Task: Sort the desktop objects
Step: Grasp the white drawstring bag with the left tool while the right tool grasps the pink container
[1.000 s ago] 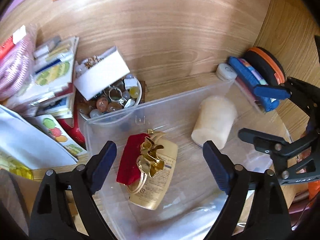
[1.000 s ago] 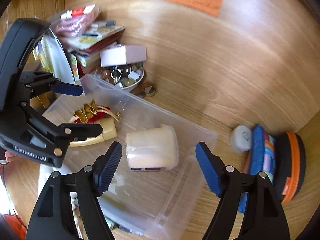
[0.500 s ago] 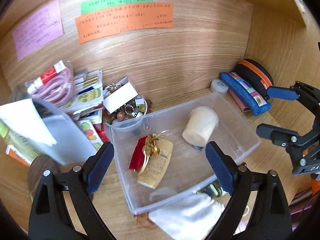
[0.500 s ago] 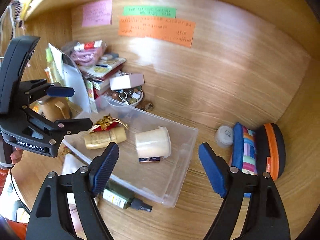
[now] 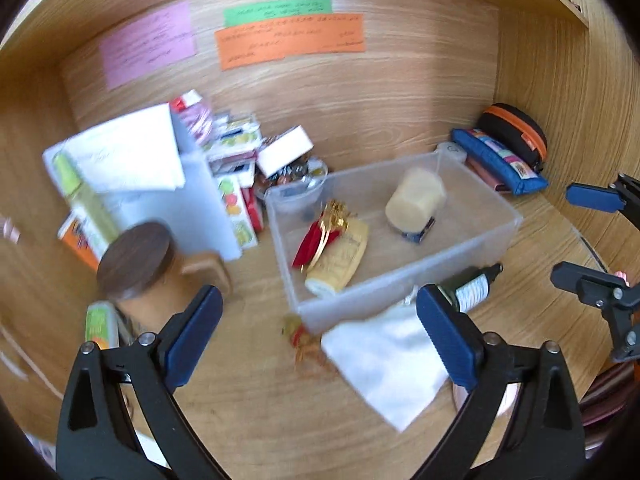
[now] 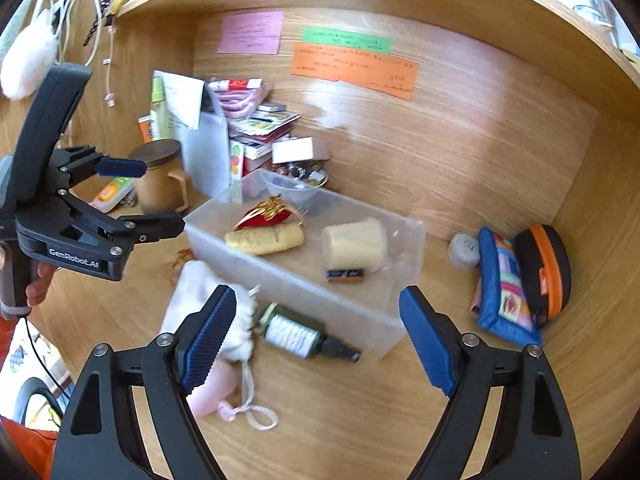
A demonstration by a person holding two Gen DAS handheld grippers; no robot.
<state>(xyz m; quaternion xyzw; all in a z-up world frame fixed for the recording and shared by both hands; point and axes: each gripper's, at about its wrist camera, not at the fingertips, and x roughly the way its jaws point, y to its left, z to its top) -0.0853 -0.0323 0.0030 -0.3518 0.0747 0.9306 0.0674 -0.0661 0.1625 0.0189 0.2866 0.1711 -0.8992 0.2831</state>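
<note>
Wooden desk [image 6: 360,420] and wood-grain back panels enclosed the scene, with pink, green and orange notes [image 6: 354,70] stuck to the rear wall. Both grippers hung above the desk with nothing between their pads: the left gripper [image 5: 318,336] was spread wide, and the right gripper [image 6: 316,336] likewise. Just beyond them lay a clear plastic bin [image 5: 516,220] holding a cream cylinder [image 5: 416,198], a yellow tube [image 5: 340,256] and a red pouch with gold trim [image 5: 310,240]. A dark green spray bottle [image 6: 296,334] lay against the bin's near wall, beside a white drawstring bag [image 6: 200,292]. Only the right view showed the pink pouch [image 6: 212,392] under that bag; only the left showed the mug's lid [image 5: 134,256] from above. Blue and black pouches [image 6: 520,280] leaned at the right wall.
</note>
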